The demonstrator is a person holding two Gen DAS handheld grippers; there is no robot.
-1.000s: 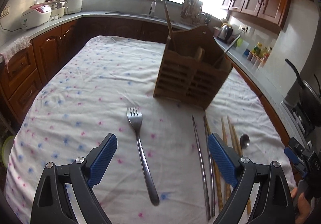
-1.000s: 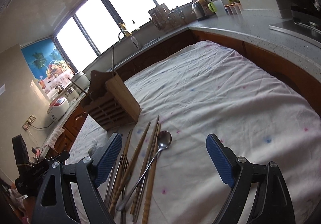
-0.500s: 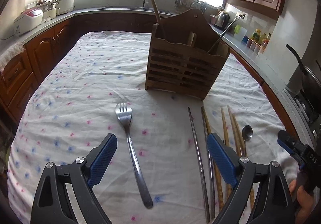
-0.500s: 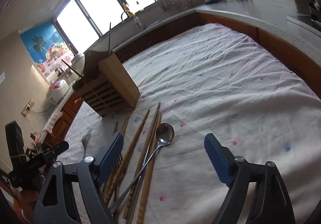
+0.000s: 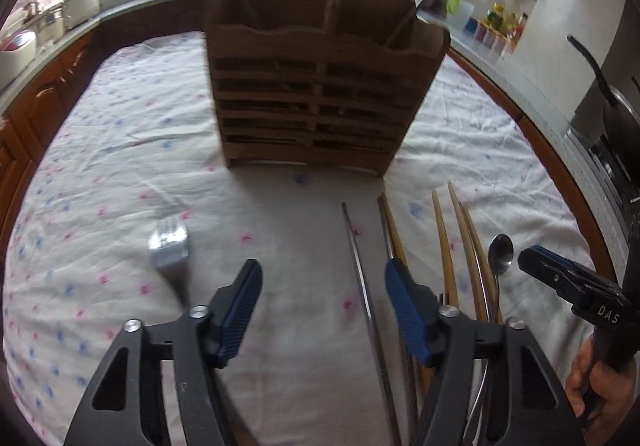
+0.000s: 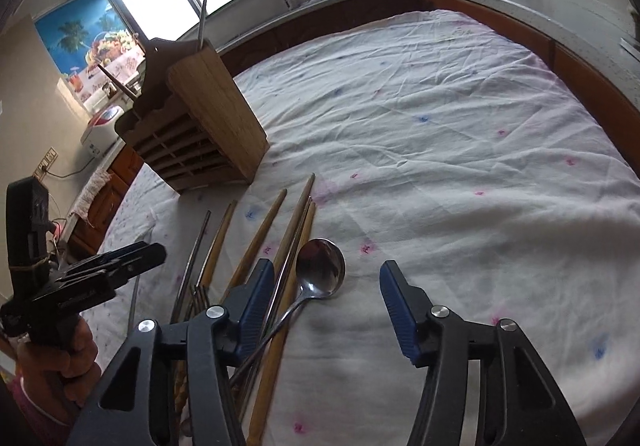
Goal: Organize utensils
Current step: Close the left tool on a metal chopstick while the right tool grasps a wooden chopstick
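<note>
On the cloth-covered table (image 5: 120, 150), the wooden utensil caddy (image 5: 316, 94) serves as landmark; it stands upright at mid-table with a few long utensils already leaning in its top compartments. Nearer than the caddy and to its left, a metal fork (image 5: 170, 250) lies flat on the cloth, blurred, its tines toward the caddy. Just right of the fork, the left gripper (image 5: 322, 294) hovers over bare cloth with its blue-padded fingers (image 5: 240, 306) spread apart and nothing between them. Nearer than the caddy's right corner, a metal chopstick (image 5: 360, 270) lies alone, followed to the right by a loose row of wooden chopsticks (image 5: 444, 246), all pointing roughly toward the caddy. At the right end of that row rests a metal spoon (image 6: 320, 266), bowl up, its handle crossing the neighbouring chopsticks. The right gripper (image 6: 326, 292) hangs just above this spoon, fingers (image 6: 396, 310) wide apart and empty; the left finger sits over the chopsticks and the spoon handle, the right finger over plain cloth. A second fork (image 6: 199, 296) lies among the chopsticks, mostly hidden.
</note>
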